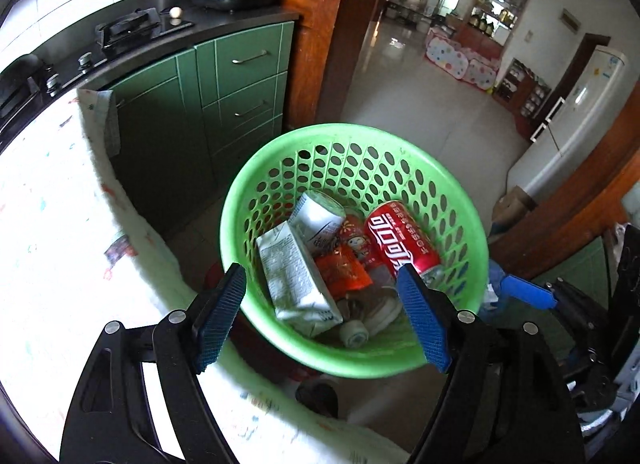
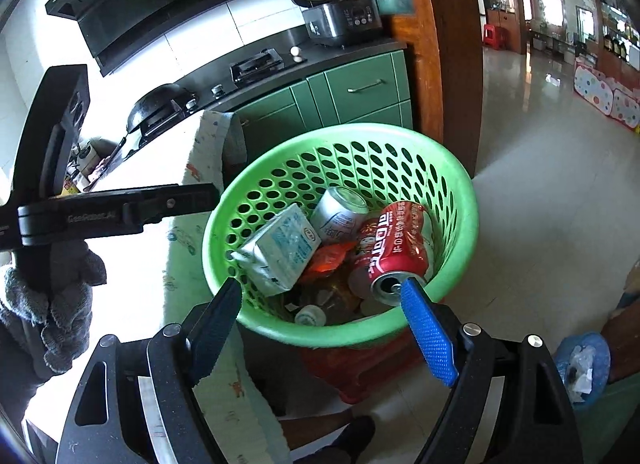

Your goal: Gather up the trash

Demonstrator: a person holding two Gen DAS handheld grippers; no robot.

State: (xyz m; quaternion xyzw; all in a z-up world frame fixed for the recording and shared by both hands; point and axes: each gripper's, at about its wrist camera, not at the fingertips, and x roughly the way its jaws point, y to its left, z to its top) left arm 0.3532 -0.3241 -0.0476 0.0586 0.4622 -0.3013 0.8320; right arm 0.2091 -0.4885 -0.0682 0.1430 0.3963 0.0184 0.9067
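Harsh daylight glare on the tablecloth point(image 1: 52, 224); fisheye-bent, dark-vignetted edges.

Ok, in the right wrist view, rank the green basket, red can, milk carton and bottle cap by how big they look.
1. green basket
2. and 3. milk carton and red can: too alike to rank
4. bottle cap

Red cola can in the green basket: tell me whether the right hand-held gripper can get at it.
Probably yes. The red cola can lies on top of the trash in the green perforated plastic basket, uncovered, and the right hand-held gripper is open just above its end.
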